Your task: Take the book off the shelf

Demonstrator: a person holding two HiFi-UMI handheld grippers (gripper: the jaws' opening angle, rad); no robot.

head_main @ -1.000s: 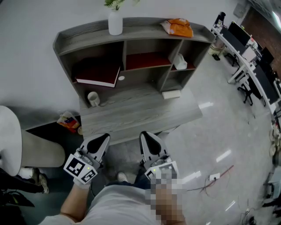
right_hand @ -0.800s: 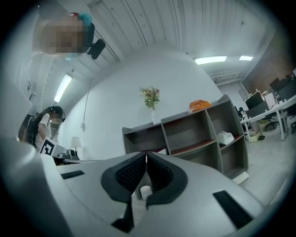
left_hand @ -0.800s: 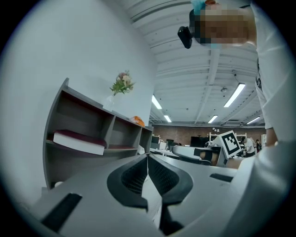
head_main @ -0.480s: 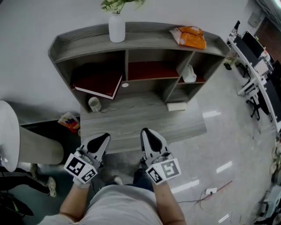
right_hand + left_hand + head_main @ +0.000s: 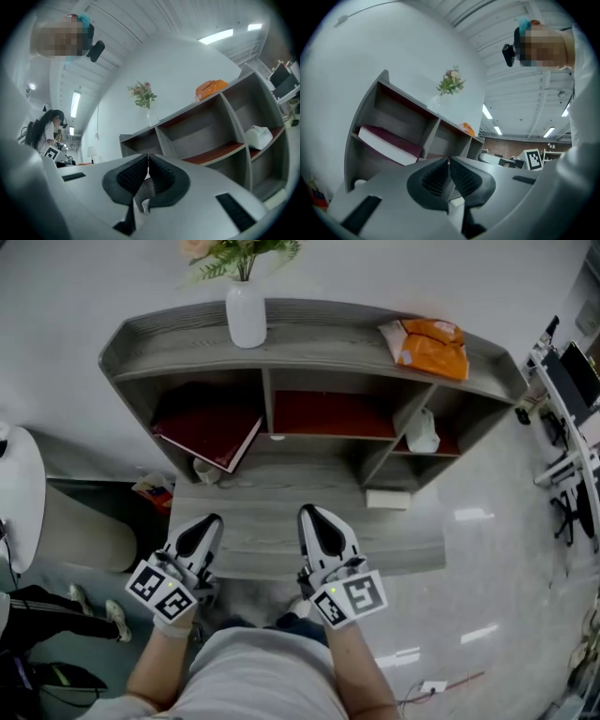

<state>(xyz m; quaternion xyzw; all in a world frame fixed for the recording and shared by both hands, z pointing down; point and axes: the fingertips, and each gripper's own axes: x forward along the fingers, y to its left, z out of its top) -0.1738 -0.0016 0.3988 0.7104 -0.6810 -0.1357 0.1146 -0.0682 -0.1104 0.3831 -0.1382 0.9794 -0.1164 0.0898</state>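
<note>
Head view | grey desk [image 5: 394, 540] | glossy floor [image 5: 506, 549], maybe tiled | left tongs [image 5: 213, 520], right tongs [image 5: 310, 513] both together, empty

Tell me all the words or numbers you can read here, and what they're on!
No words or numbers can be read in any view.
On the orange packet, atop the shelf: print too blurred.
On the colourful packet, on the floor: too small.
On the book: no title shows.
On the left gripper and right gripper: only black-and-white square patterns.
</note>
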